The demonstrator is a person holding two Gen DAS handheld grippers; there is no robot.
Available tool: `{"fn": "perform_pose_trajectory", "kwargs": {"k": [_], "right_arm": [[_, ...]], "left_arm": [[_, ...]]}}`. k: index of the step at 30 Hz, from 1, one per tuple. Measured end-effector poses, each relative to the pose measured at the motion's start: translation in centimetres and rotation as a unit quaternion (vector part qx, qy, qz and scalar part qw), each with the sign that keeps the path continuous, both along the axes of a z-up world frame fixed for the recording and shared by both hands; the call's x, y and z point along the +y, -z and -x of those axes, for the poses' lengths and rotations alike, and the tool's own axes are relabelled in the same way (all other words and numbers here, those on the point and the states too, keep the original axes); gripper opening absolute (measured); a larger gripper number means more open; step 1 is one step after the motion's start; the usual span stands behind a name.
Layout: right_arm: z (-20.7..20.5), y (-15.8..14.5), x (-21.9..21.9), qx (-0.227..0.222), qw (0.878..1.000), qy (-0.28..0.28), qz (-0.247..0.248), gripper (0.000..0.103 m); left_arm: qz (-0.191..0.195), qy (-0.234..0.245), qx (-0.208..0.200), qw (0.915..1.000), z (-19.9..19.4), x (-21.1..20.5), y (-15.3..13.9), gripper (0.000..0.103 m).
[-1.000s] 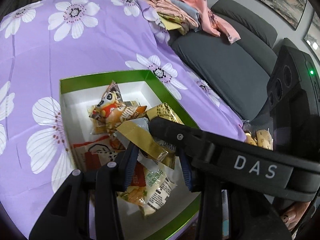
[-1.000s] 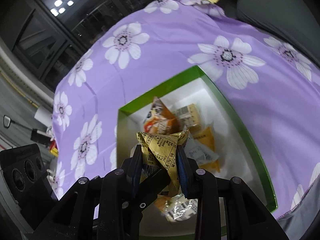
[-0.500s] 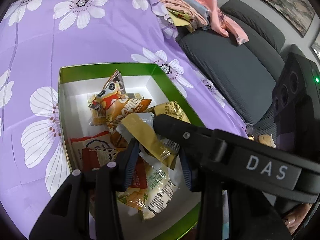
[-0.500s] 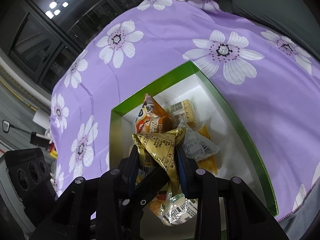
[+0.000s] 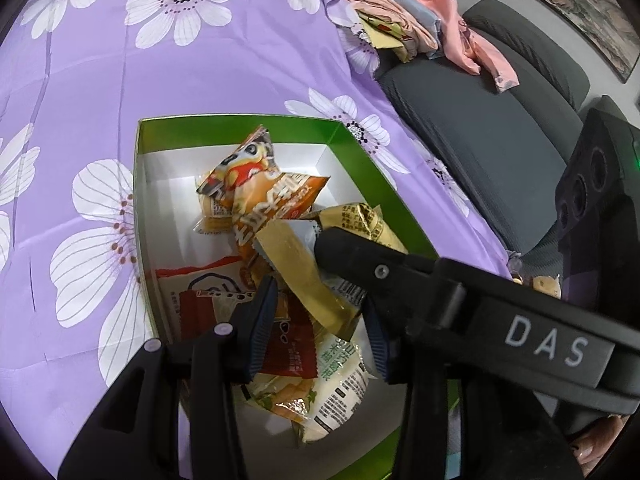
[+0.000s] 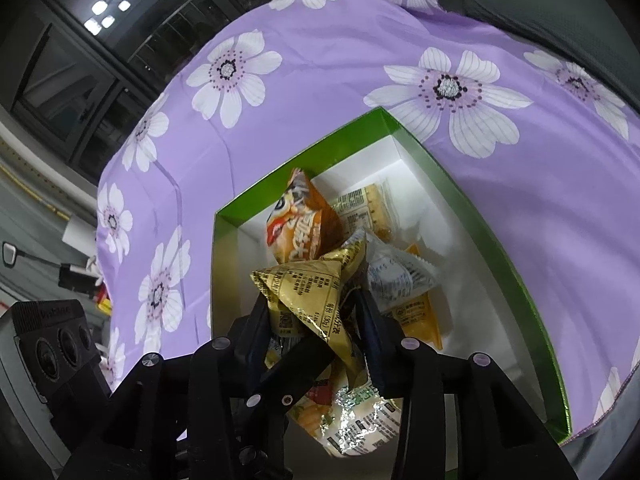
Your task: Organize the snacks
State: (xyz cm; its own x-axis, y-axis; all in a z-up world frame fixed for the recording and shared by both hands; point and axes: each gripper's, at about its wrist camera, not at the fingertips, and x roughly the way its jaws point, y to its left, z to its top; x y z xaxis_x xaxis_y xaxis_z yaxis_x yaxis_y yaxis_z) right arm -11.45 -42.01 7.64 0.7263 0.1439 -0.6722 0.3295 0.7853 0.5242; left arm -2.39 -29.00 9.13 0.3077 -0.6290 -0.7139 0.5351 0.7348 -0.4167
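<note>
The right gripper (image 6: 310,312) hangs low over the green box (image 6: 472,216), its jaws easing apart with a crumpled gold triangular packet (image 6: 308,292) between the pads, which look barely touching it. The left gripper (image 5: 316,312) is narrow but also opening, a flat gold wrapper (image 5: 308,276) lying loose between its blades. Inside the white-lined box, snacks pile up: an orange cartoon-printed bag (image 5: 260,196), a red packet (image 5: 288,344), a white-and-green pouch (image 5: 336,384). The right gripper's finger crosses the left view, hiding part of the heap. Around lies a purple flowered cloth (image 5: 200,60), then a grey sofa (image 5: 480,120) with pink clothes (image 5: 432,24)
</note>
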Motion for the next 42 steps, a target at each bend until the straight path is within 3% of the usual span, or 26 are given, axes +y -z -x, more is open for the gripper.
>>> {"fn": "perform_pose_trajectory", "kwargs": {"k": [6,9,16,18,20,29,38,42], "right_arm": [[-0.3,0.3,0.1,0.01,1.0,0.001,0.003,0.043],[-0.6,0.6,0.3,0.036,0.999,0.012,0.019,0.043],[0.2,0.0,0.1,0.021,0.999,0.019,0.025,0.043],[0.4,-0.4,0.2,0.016,0.999,0.024,0.032,0.05],[0.9,-0.9,0.3,0.006,0.999,0.03,0.039,0.065],[2.9,-3.7,1.4,-0.037,0.996,0.041,0.073,0.077],[5.0,-6.1,3.1,-0.065,0.99,0.05,0.117,0.083],[5.5,-6.6,3.5,-0.065,0.987,0.057,0.132,0.084]], "left_arm": [[-0.013,-0.002,-0.007,0.9999,0.1,-0.2,0.0,0.042],[-0.038,-0.009,-0.02,0.9991,0.2,-0.5,0.2,0.044],[-0.029,-0.012,-0.015,0.9994,0.4,0.1,-0.3,0.061],[-0.032,-0.014,-0.027,0.999,0.7,0.3,-0.9,0.068],[-0.037,-0.015,-0.041,0.9984,1.1,0.6,-1.5,0.081],[-0.039,-0.039,-0.105,0.993,3.3,2.7,-4.8,0.102],[-0.066,-0.089,-0.14,0.984,5.0,4.7,-7.1,0.102],[-0.064,-0.097,-0.137,0.9837,5.3,5.4,-7.3,0.102]]}}
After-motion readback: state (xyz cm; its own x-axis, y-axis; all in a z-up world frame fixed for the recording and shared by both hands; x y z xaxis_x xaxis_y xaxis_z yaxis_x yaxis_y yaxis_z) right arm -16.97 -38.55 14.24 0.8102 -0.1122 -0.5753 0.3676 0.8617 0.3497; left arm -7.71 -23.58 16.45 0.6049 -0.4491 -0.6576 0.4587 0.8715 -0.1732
